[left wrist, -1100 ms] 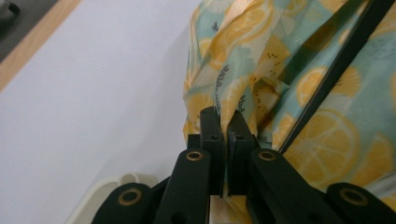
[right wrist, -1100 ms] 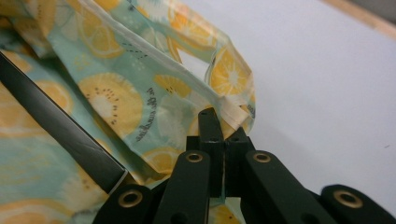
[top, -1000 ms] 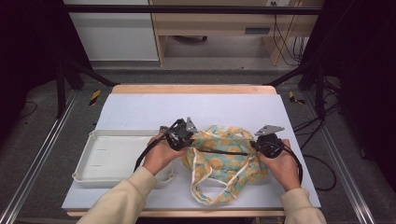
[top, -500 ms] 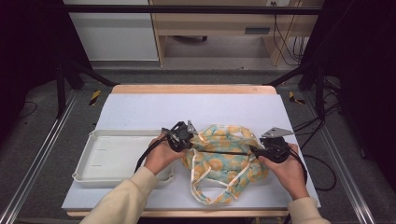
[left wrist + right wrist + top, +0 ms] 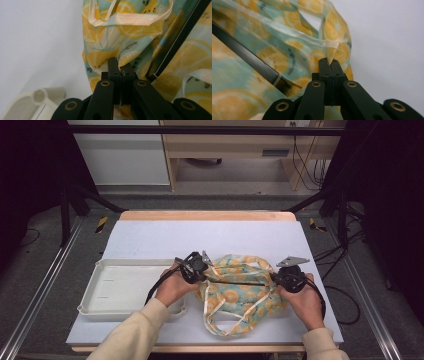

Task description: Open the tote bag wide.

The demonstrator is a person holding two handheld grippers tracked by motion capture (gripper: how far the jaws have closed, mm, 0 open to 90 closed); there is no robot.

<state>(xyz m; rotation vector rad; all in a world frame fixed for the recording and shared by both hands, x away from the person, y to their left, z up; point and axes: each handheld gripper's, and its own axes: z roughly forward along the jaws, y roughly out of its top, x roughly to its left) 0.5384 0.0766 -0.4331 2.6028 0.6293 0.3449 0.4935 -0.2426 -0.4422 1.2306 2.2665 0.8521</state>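
A cloth bag (image 5: 235,295) printed with lemons lies crumpled on the white table mat, its pale straps looping toward the near edge. My left gripper (image 5: 205,272) is at the bag's left edge, and its jaws (image 5: 119,63) are shut on a fold of the fabric (image 5: 105,42). At the bag's right edge, my right gripper (image 5: 275,278) is shut on the printed cloth (image 5: 274,57) where its jaws (image 5: 329,62) have just closed. A thin black bar (image 5: 240,281) runs straight across the bag between the two grippers. The same bar (image 5: 180,42) (image 5: 247,57) shows beside the jaws in both gripper views.
A shallow white tray (image 5: 115,290) sits on the mat left of the bag, close to my left hand, its corner (image 5: 37,97) near the left jaws. The far half of the mat (image 5: 210,237) is bare. Cables trail off the table's right side.
The right hand has edged slightly toward the near edge at the bag's right side. The left hand and the tray have not moved.
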